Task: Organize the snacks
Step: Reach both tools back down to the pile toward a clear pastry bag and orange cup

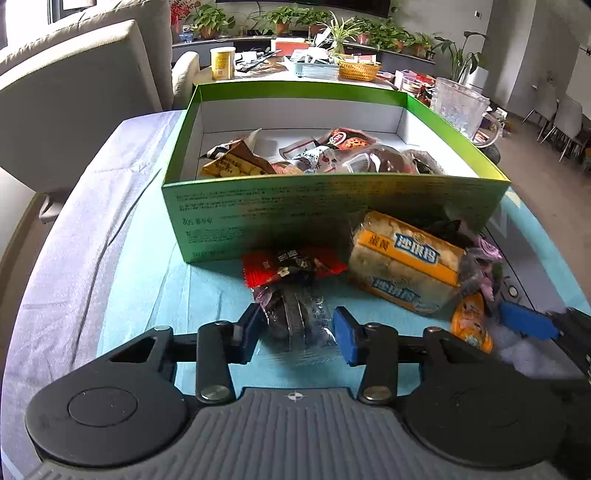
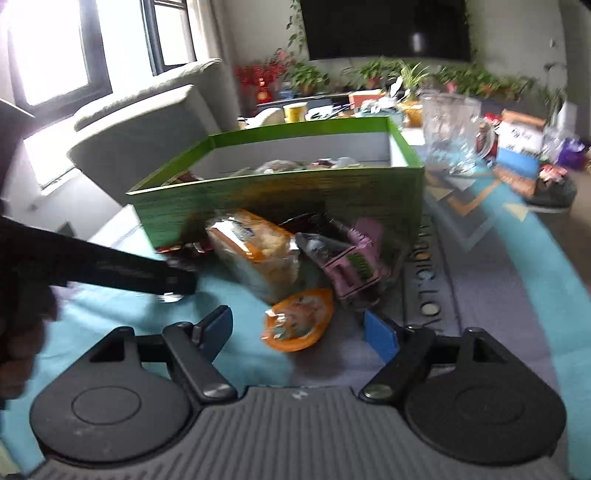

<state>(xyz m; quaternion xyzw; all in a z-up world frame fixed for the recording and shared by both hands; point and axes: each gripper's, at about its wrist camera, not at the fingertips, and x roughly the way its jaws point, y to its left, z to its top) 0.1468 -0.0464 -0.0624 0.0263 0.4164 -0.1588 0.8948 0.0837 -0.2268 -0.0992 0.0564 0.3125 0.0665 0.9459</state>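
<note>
A green box (image 1: 332,206) with a white inside holds several snack packets (image 1: 314,155). In front of it on the blue cloth lie a red packet (image 1: 291,267), a yellow cracker pack (image 1: 406,266), an orange packet (image 1: 471,325) and a pink packet (image 2: 358,258). My left gripper (image 1: 295,332) is open, its pads either side of a clear-wrapped dark snack (image 1: 295,317). My right gripper (image 2: 299,332) is open around the orange packet (image 2: 297,319), without touching it. One blue finger of the right gripper shows in the left wrist view (image 1: 524,321). The right wrist view is blurred.
A clear glass pitcher (image 1: 460,107) stands right of the box. A beige sofa (image 1: 74,92) is at the left. Behind are a yellow can (image 1: 222,62), a wicker basket (image 1: 358,70) and potted plants (image 1: 280,18). The left gripper's arm (image 2: 110,266) crosses the right wrist view.
</note>
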